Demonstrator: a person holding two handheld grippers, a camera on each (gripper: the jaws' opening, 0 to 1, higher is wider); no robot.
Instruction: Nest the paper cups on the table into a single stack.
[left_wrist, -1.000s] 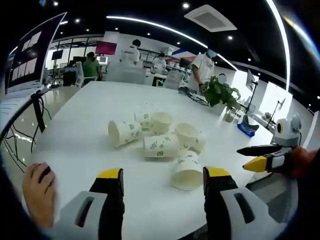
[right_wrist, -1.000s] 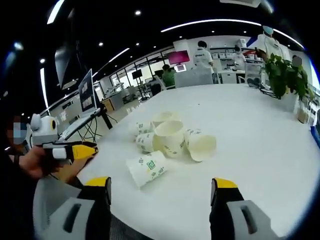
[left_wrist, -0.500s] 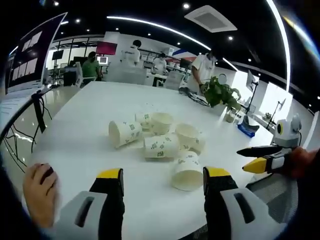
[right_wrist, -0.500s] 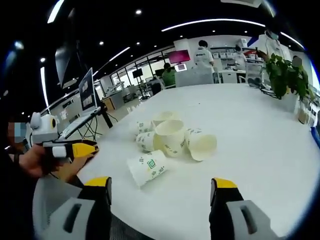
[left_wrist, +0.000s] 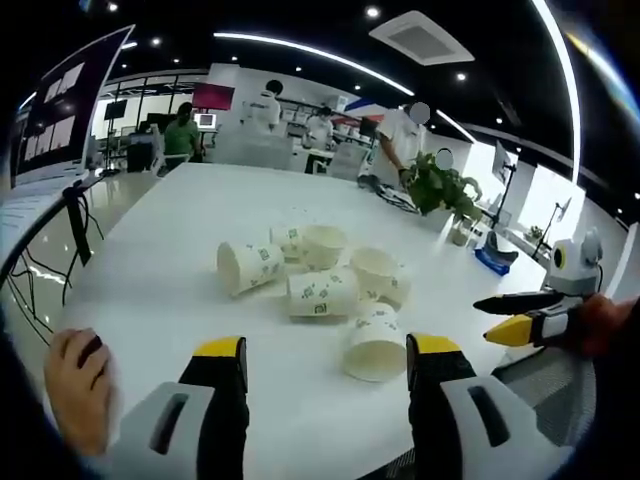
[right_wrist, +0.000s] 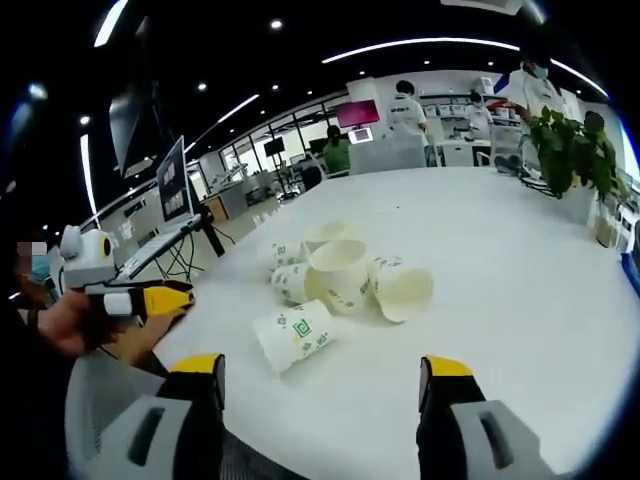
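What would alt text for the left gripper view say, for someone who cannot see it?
Several paper cups lie tipped in a loose cluster on a white table. The left hand-held gripper is open, empty, short of them; the right hand-held gripper enters from the right. A potted plant stands at the table's far side.

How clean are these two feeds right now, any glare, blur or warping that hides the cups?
Left gripper view: paper cups sharp, evenly lit, with soft shadows; white table bright but not blown out; ceiling light strips curve with the fisheye. Right gripper view: cups equally clear; the potted plant near the edge looks stretched; the background people are soft and small. No glare on any cup.
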